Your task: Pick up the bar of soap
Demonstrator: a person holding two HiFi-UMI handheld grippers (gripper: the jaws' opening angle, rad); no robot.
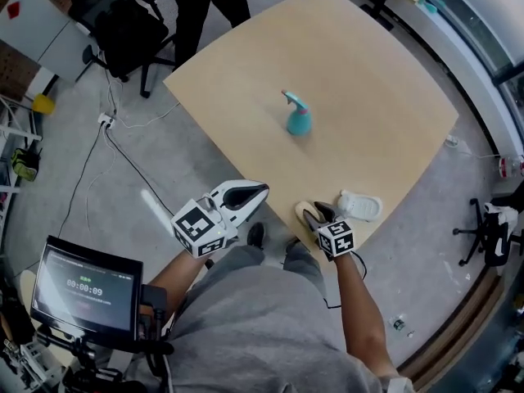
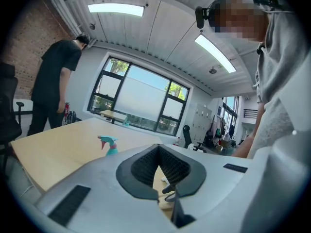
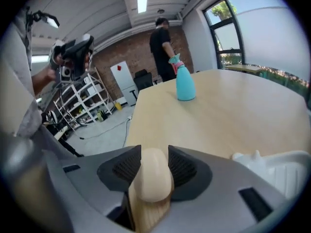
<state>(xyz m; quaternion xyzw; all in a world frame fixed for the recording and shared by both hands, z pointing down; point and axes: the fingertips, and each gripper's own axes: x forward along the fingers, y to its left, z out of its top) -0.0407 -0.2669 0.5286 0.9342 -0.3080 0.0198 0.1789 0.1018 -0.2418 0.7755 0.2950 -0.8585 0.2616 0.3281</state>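
Soap [image 3: 151, 176] at near edge of table [image 1: 360, 80] — right gripper [image 3: 154, 165] clamped on it.
Left gripper [image 1: 248, 193] closed, empty, beside the edge; spray bottle [image 1: 298, 119] mid-table, white dish [image 1: 359, 205] near soap — grey floor [image 1: 123, 162], brick wall [image 3: 116, 52].

The person wore a grey short-sleeved top [image 1: 270, 342], grey trousers [image 1: 241, 262] and dark shoes [image 1: 256, 234]. The left gripper [image 1: 260, 190] and right gripper [image 1: 316, 212] had pale grey shells, black ribbed pads [image 2: 172, 165] and black-and-white marker cubes [image 1: 199, 228].
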